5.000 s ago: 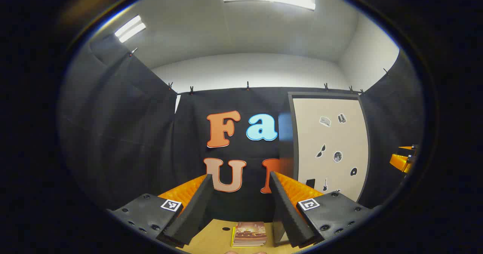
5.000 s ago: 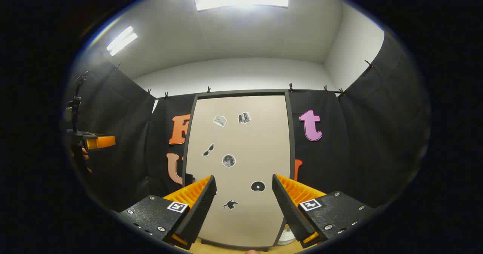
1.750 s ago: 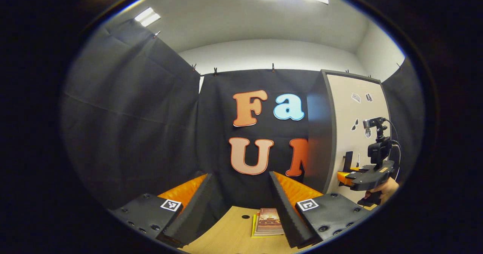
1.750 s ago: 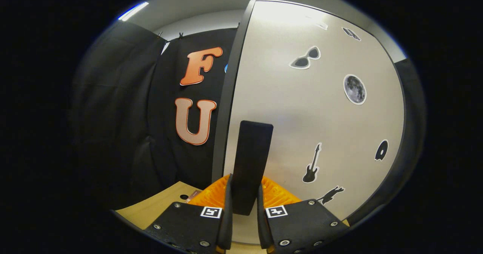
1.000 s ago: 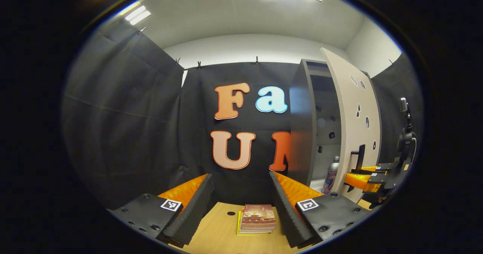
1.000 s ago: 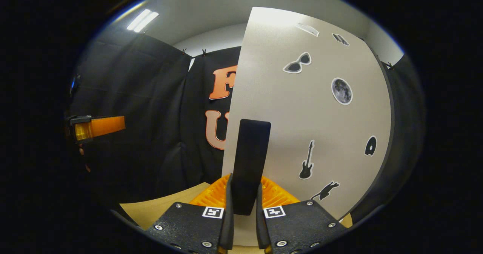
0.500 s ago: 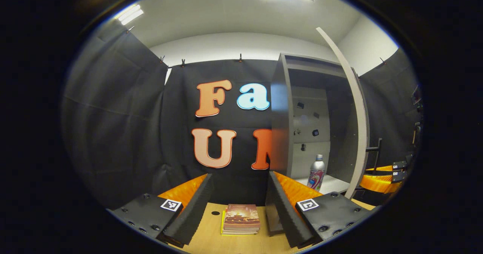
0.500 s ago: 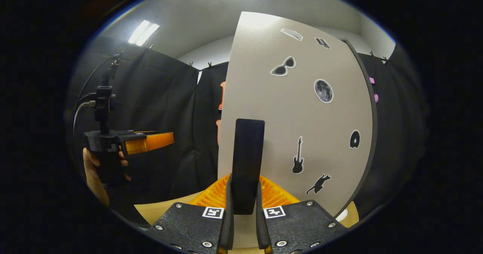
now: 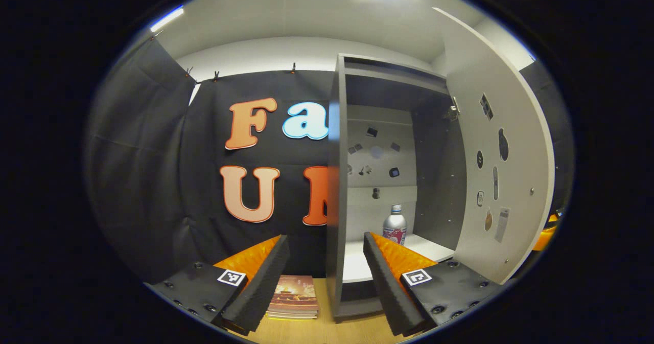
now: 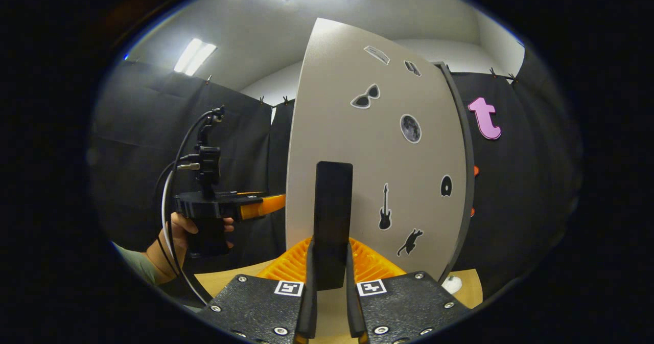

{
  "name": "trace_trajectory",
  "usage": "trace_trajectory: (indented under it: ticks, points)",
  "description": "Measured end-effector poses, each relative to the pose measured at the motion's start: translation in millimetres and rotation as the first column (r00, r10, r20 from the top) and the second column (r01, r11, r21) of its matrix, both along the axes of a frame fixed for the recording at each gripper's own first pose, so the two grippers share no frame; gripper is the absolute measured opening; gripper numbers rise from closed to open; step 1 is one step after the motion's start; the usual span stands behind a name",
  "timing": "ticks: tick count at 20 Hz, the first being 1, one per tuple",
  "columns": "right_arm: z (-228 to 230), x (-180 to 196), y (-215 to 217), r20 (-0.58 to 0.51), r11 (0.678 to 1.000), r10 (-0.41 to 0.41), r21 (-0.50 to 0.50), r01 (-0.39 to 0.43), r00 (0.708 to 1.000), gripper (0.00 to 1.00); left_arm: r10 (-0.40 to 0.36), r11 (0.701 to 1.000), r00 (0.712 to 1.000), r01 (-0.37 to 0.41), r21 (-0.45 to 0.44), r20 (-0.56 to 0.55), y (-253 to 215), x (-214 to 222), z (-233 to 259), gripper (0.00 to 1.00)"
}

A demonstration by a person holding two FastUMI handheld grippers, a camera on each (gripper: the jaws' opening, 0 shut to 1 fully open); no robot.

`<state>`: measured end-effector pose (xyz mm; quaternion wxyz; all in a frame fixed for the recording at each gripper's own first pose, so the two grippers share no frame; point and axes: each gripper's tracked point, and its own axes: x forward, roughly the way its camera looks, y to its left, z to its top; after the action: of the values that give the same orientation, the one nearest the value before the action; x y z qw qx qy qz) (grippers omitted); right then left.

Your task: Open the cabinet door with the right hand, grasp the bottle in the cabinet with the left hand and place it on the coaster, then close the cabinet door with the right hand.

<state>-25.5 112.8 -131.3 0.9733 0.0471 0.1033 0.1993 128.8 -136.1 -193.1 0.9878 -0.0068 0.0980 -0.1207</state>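
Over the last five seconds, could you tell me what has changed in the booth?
The right claw closed on the door handle and swung the cabinet door open, baring the bottle on the shelf. The left claw turned toward the cabinet, jaws open and empty. The bottle has not moved, and the books lie where they were.

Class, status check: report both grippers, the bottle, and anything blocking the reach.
Right gripper shut on door handle, door swung open. Left gripper open, short of cabinet. Bottle upright on shelf, untouched. Nothing seen blocking it.
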Motion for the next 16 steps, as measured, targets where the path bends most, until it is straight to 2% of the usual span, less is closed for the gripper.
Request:
trace_trajectory:
  ticks: [4,5,7,10,11,12,13,14,16]
  points:
    - [2,-6,-10,0.001,0.998,0.009,0.069,-0.009,1.000,0.24,-0.088,0.996,0.996,0.088,0.006,-0.014,-52,10,-32,0.95]
    - [3,-6,-12,0.006,0.997,0.008,0.081,-0.009,1.000,0.24,-0.102,0.995,0.994,0.102,0.001,-0.026,-63,14,-41,0.91]
    - [4,-7,-14,0.029,0.996,0.011,0.089,-0.013,1.000,0.24,-0.130,0.991,0.989,0.130,-0.013,-0.063,-86,21,-61,0.91]
    - [4,-10,-18,0.038,0.990,0.047,0.129,-0.052,0.998,0.25,-0.151,0.989,0.986,0.150,-0.013,-0.075,-111,39,-83,0.91]
    - [4,-9,-19,0.040,0.989,0.056,0.138,-0.061,0.998,0.25,-0.157,0.988,0.984,0.156,-0.022,-0.084,-119,44,-92,1.00]
    - [3,-8,-18,0.040,0.988,0.062,0.137,-0.067,0.997,0.25,-0.164,0.986,0.982,0.161,-0.034,-0.092,-129,49,-99,0.95]
    - [4,-8,-18,0.046,0.988,0.063,0.139,-0.069,0.997,0.25,-0.172,0.985,0.980,0.169,-0.044,-0.100,-138,54,-106,1.00]
    - [4,-7,-18,0.051,0.988,0.064,0.135,-0.071,0.997,0.27,-0.174,0.985,0.978,0.171,-0.037,-0.116,-144,58,-114,0.96]
    - [4,-9,-19,0.063,0.988,0.061,0.140,-0.069,0.996,0.27,-0.174,0.985,0.975,0.170,-0.038,-0.138,-158,68,-131,0.96]
